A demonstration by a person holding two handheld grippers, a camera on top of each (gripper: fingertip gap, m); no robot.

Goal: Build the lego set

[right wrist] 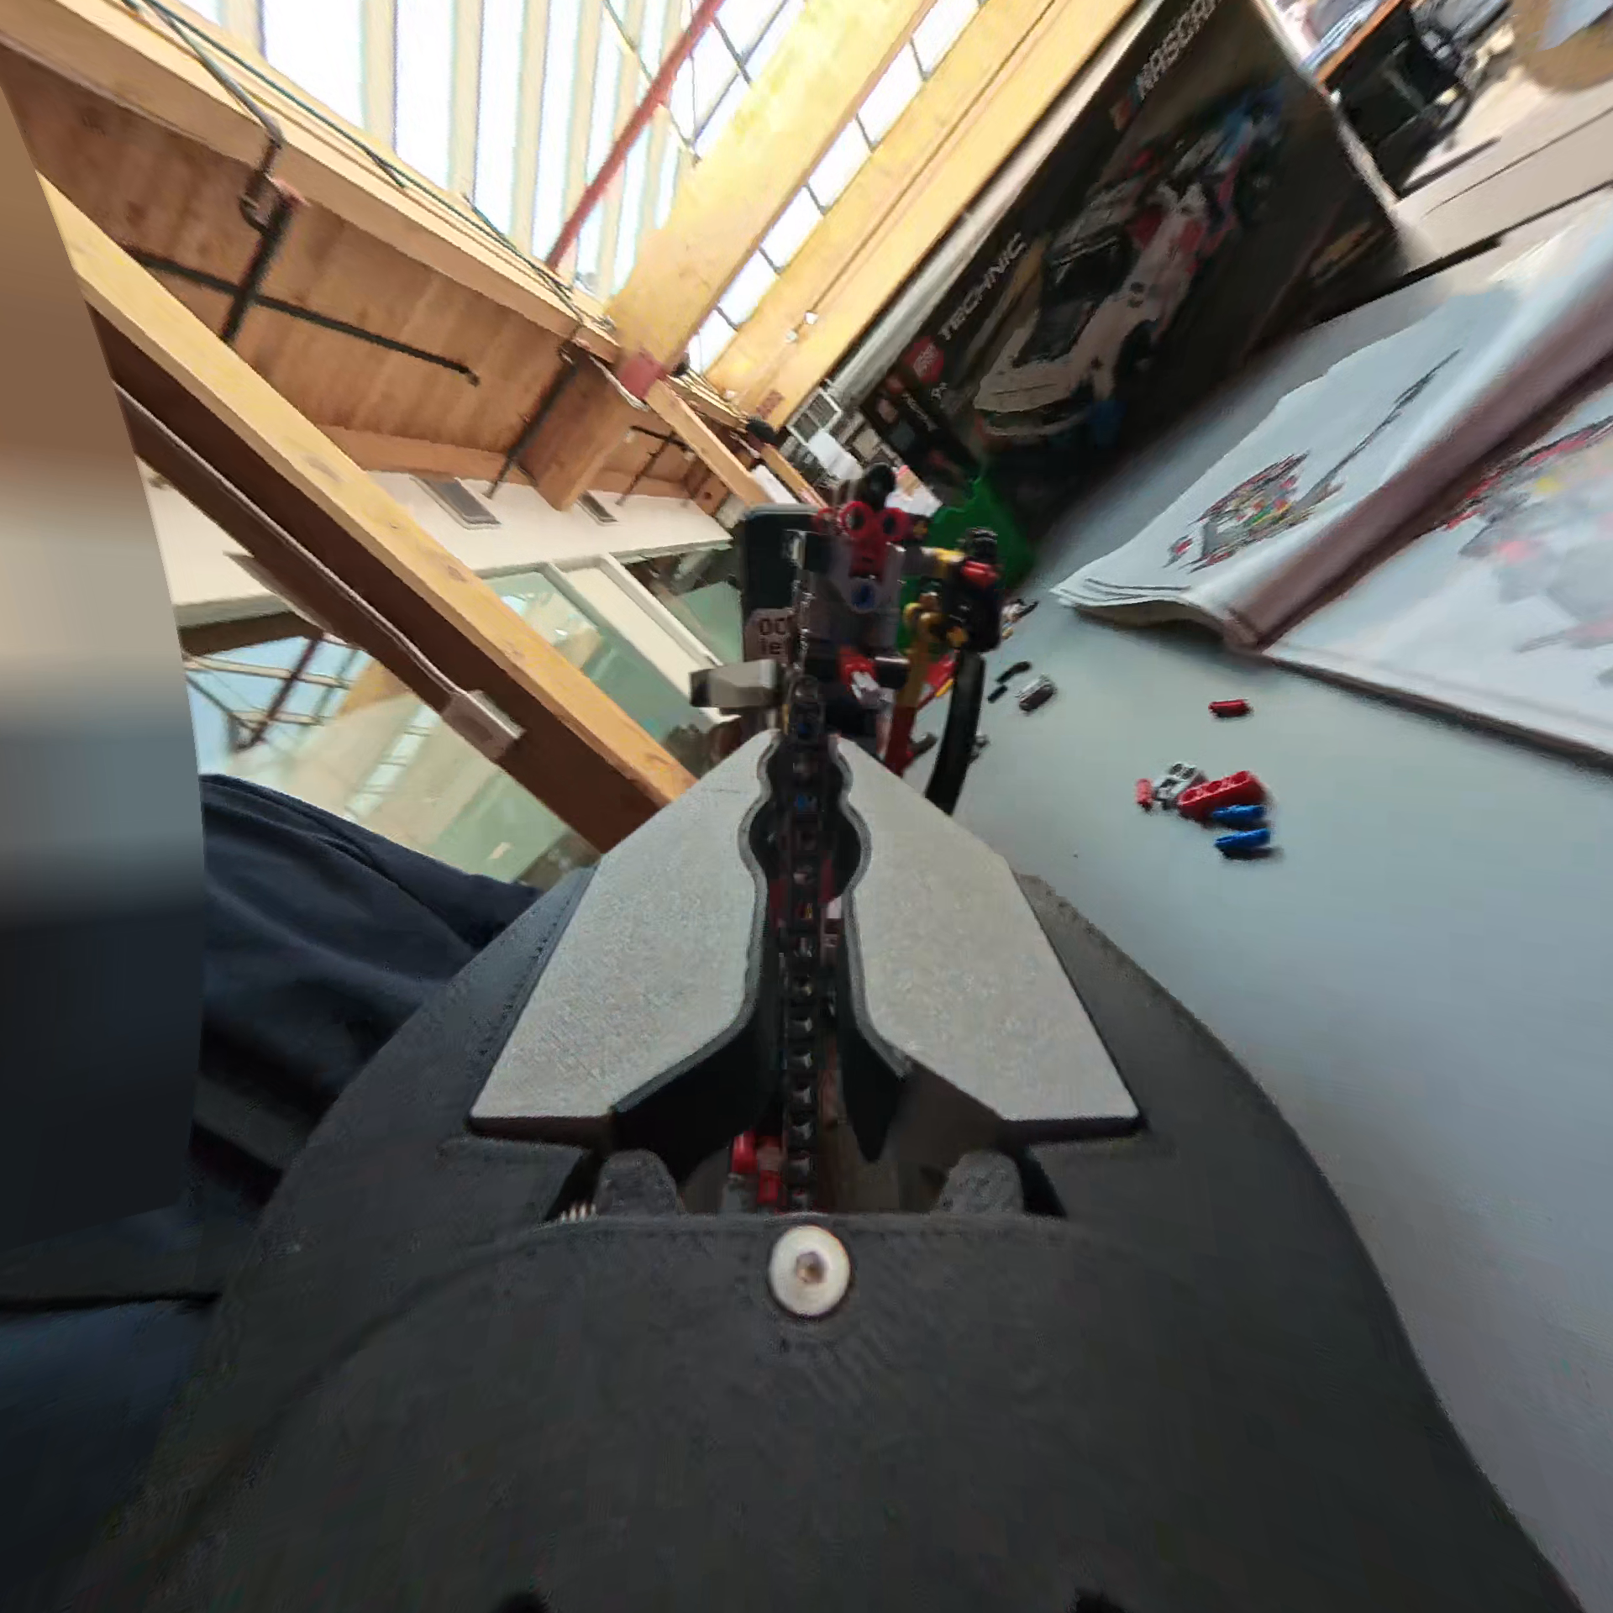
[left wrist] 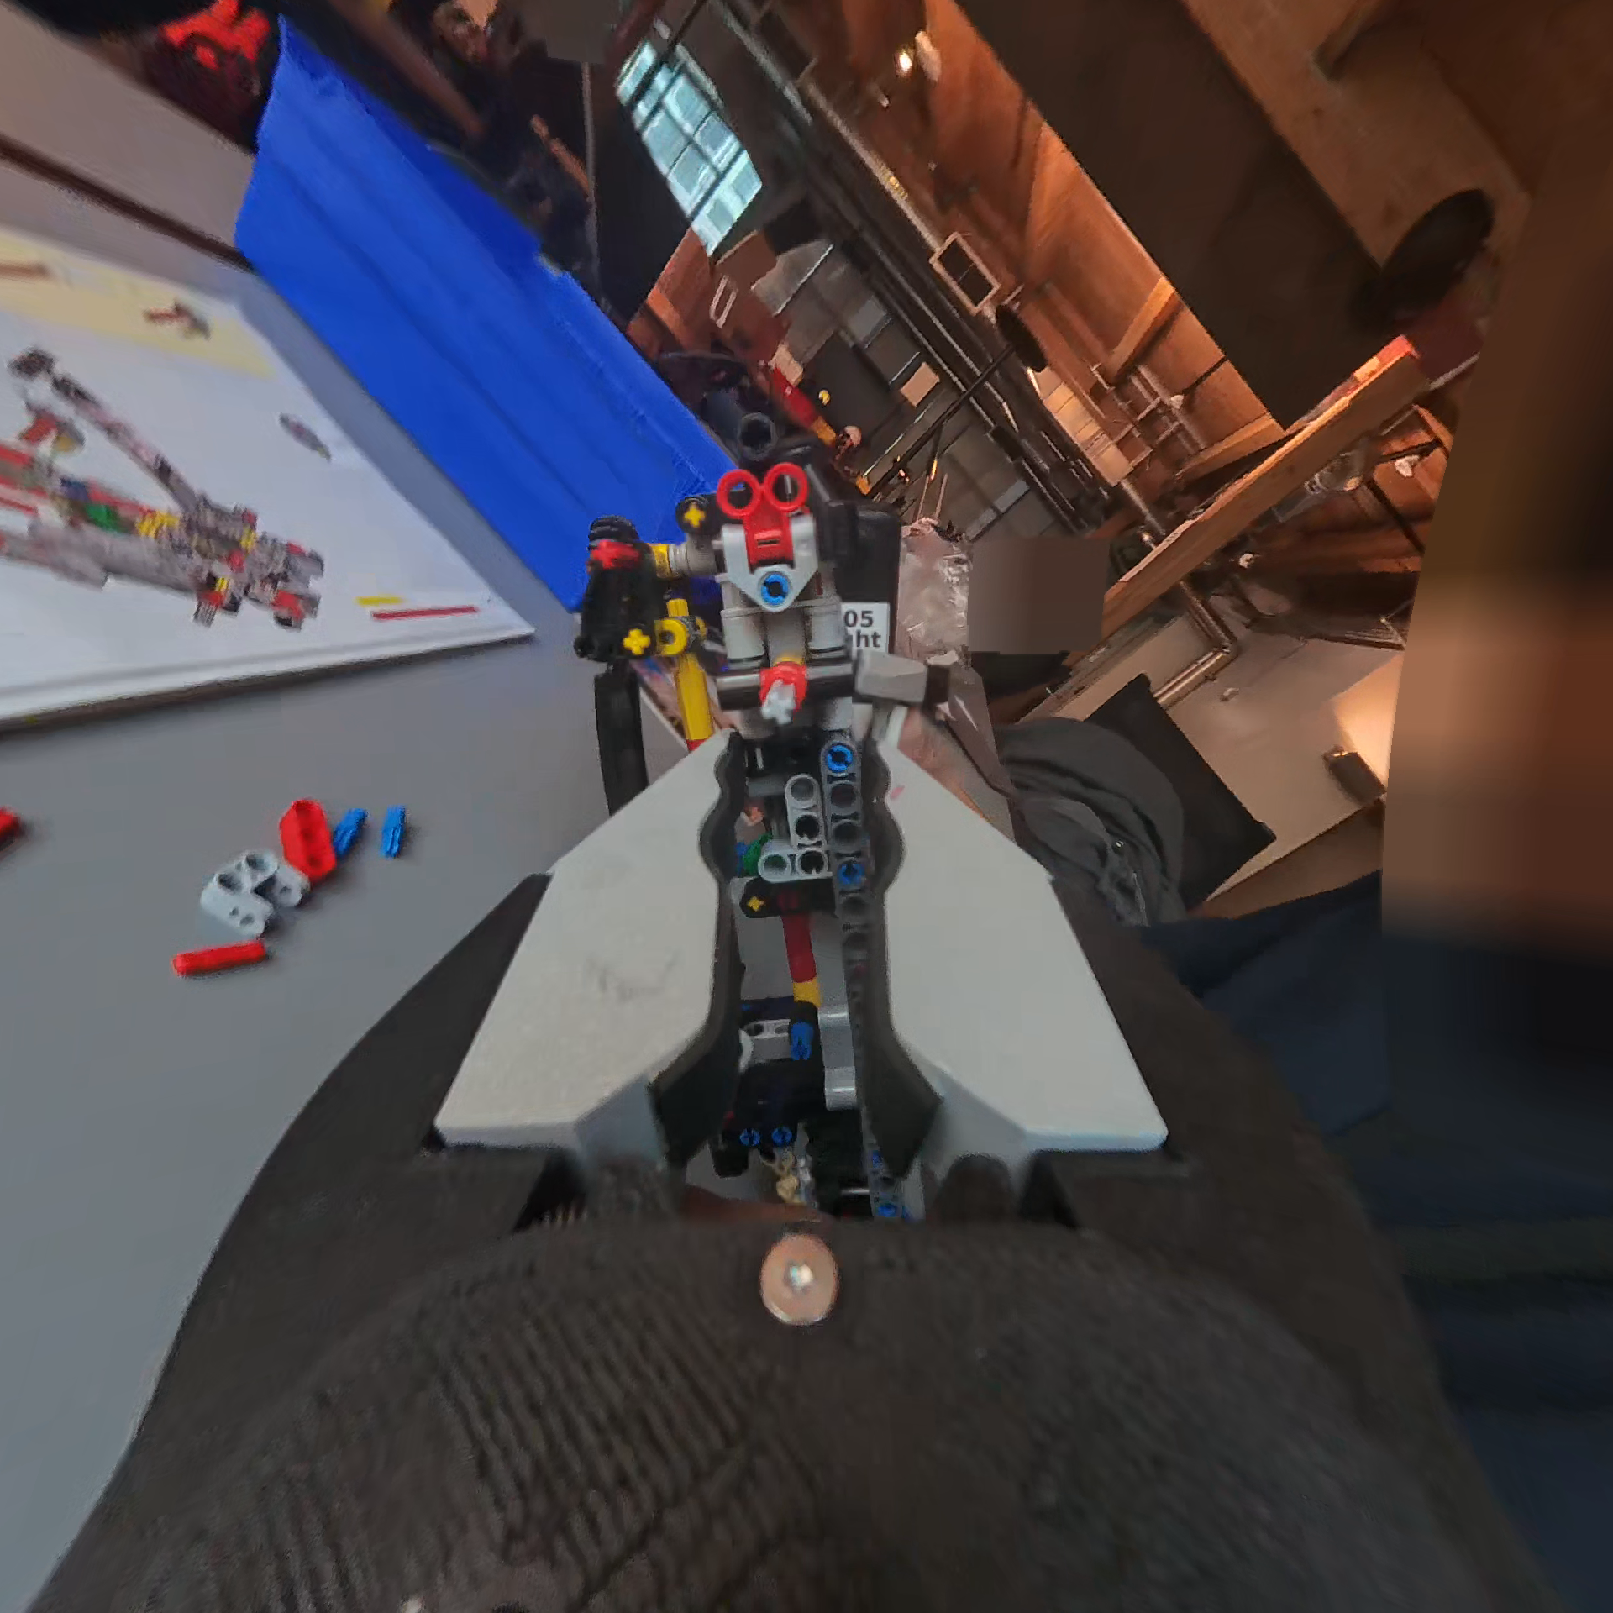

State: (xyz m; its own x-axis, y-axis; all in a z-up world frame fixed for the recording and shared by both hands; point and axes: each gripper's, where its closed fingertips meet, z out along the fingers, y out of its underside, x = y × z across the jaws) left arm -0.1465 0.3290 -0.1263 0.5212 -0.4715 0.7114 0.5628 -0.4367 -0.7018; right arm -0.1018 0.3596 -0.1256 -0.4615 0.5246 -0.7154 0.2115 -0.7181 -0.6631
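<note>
Two claws hold one brick model (left wrist: 790, 611): your left claw (left wrist: 799, 768) closes around its wider body, your right claw (right wrist: 803, 768) nearly shut on its thin beam, probably to steady it above the tabletop (left wrist: 349, 1004).

Left of the left gripper's fingers lie two blue pins (left wrist: 371, 829), one red beam (left wrist: 307, 836), one grey connector (left wrist: 249, 888) and one red axle (left wrist: 218, 957) on the table (left wrist: 262, 1135), with one open instruction booklet (left wrist: 218, 541) beyond them.
</note>
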